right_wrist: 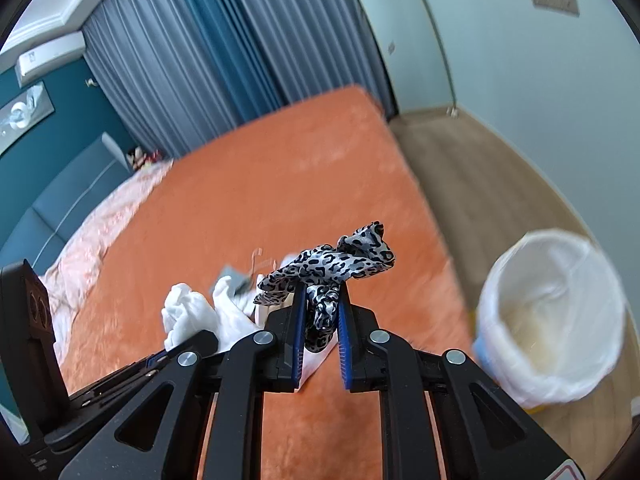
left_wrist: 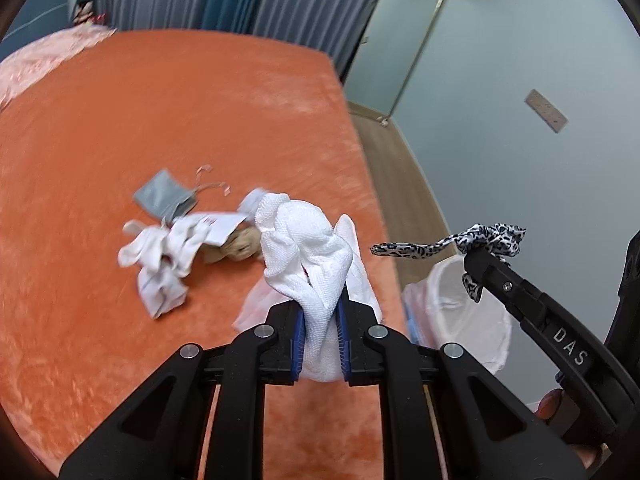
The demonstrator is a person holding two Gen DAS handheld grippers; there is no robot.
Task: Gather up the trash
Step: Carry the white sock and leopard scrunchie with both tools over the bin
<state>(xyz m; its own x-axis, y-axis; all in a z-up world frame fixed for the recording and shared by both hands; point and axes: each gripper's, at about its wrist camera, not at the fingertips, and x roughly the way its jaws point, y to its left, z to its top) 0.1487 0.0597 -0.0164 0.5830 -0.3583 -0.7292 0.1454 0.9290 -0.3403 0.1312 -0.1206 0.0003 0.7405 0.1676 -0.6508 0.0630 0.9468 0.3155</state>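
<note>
Above the orange bed (left_wrist: 120, 120), the left claw (left_wrist: 322, 316) is gripping a white textured cloth (left_wrist: 304, 248), its blue pads pinched nearly together on the bunched fabric, which is bulging up and forward past the fingertips. Off to its right, the right claw (right_wrist: 320, 312) is clamping a crumpled leopard-print fabric strip (right_wrist: 332, 268) in black, grey and white; its jaws are likewise standing almost closed, with one end of the strip sticking out to the side and another fold hanging down between the pads. From the left wrist view, the right claw's fingertip and the same strip are showing at the right edge, with a fingertip of the person's hand (left_wrist: 550, 404) just below the black handle.

Further out on the bed, a small heap of litter is lying loose: more crumpled white cloths (left_wrist: 160, 256), a paper slip (left_wrist: 220, 228), a brown crumpled piece (left_wrist: 240, 244) and a grey pouch (left_wrist: 164, 196) with a thin cord. Pink bedding (right_wrist: 92, 232) is lying along the far side near the blue headboard.

Beside the bed, on the wooden floor (right_wrist: 460, 168), a round trash bin (right_wrist: 548, 320) lined with a white plastic bag is standing open, to the right of both claws. Grey and blue curtains (right_wrist: 208, 60) are hanging behind the bed.
</note>
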